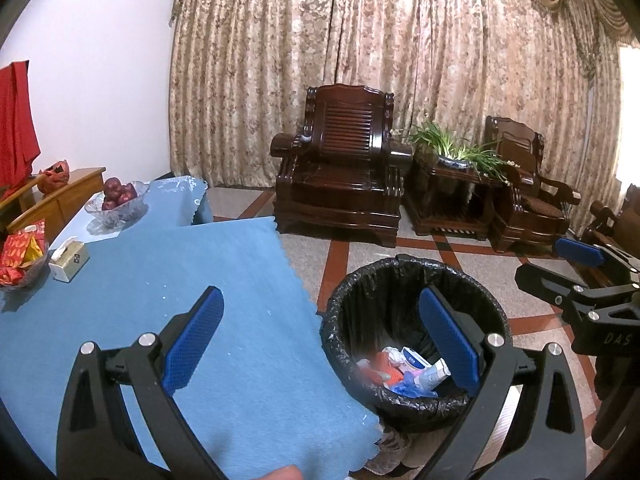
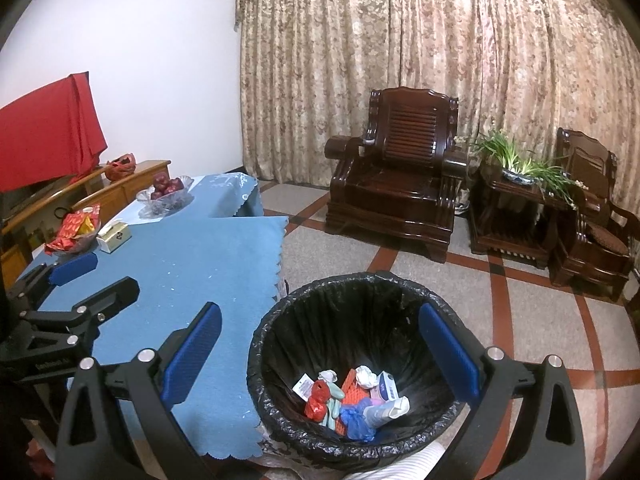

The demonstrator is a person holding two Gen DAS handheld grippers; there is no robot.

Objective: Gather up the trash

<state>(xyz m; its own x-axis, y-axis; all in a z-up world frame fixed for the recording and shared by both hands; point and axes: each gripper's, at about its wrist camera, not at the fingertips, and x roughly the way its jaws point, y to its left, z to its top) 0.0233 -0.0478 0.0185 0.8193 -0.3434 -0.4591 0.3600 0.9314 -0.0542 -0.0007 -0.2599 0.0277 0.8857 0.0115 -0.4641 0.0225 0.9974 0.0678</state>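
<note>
Both the left gripper and right gripper hang spread (nothing between them) over the trash in the bin.

Dim, soft indoor light. Bright daylight blows out a window at the far right of the curtain. Fisheye bending curves the curtain folds; corners vignette black. Focus stays fairly sharp, shadows faint.

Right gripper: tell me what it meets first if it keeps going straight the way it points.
Probably the black-lined trash bin: the open right gripper points down into its mouth, so it would likely reach the liner or the trash pile. Depth is uncertain.
</note>
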